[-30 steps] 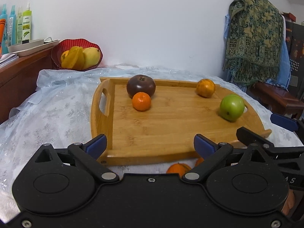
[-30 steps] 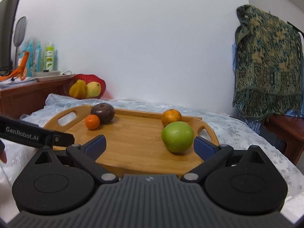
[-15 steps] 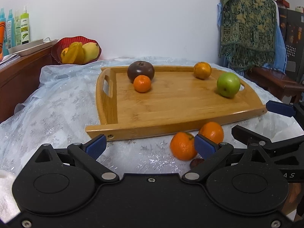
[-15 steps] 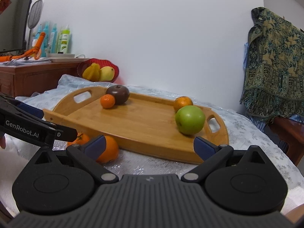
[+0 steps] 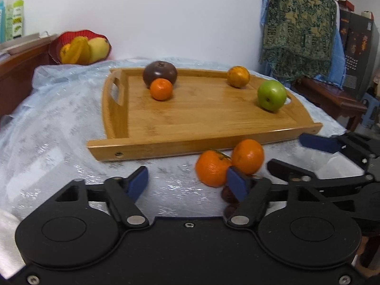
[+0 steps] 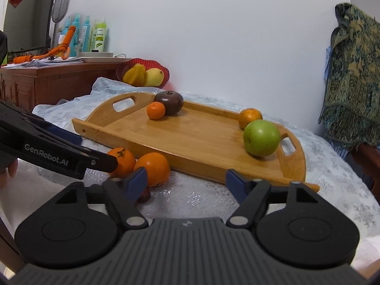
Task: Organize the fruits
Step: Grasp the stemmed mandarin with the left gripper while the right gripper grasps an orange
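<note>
Two round orange mandarins (image 5: 229, 162) lie on the pale shiny tablecloth (image 5: 54, 128), touching each other, just in front of the near rim of the rectangular bamboo serving tray (image 5: 190, 143). On the tray sit a small orange mandarin (image 5: 161, 89) against a dark brown round fruit (image 5: 160, 74), with a dull orange citrus (image 5: 238, 76) and a round green apple (image 5: 272, 95) toward the far handle. A small dark reddish fruit (image 6: 145, 195) lies close under the grippers; I cannot tell what kind it is.

The left gripper (image 5: 187, 184) and right gripper (image 6: 186, 181) both stand part open with nothing between the pads. Their jaws have just been closing, on empty air.

My judgement is that the step in hand is picking up the loose mandarins. Each gripper would do well to take one fruit, re-open wider than the fruit, straddle it at its widest part and close gently, since round fruit rolls. The two grippers are crowded together here, so going one at a time should avoid a clash.

Against the earlier frames, the tray filled the near view and the loose mandarins barely showed; now they are in full view, and both pairs of pads stand closer together
</note>
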Tool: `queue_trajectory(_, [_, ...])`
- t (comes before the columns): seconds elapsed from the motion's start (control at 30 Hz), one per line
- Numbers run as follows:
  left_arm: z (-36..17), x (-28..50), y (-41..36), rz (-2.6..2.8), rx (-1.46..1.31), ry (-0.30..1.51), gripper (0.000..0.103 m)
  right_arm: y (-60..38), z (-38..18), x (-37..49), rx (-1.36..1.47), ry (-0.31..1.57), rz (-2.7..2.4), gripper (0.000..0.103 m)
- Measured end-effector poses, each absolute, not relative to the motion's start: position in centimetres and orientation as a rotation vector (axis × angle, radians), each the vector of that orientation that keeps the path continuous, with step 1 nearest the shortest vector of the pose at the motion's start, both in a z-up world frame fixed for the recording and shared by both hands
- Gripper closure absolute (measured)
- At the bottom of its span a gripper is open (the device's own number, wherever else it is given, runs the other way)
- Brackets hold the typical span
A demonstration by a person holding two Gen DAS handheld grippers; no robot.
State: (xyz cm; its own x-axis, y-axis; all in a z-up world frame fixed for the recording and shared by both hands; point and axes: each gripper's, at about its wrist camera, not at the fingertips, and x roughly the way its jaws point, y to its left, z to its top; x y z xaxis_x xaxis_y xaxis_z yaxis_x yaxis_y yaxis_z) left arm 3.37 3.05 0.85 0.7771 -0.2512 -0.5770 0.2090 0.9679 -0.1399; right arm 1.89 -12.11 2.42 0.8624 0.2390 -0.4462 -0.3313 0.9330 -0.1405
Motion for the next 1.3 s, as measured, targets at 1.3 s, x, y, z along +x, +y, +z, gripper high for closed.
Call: queue_trajectory(1.3, [0.9,4.0,3.2,-0.160,-0.087,0.607,0.068,-10.8,1.5,4.8,-0.047,0.534,0.406,0.048])
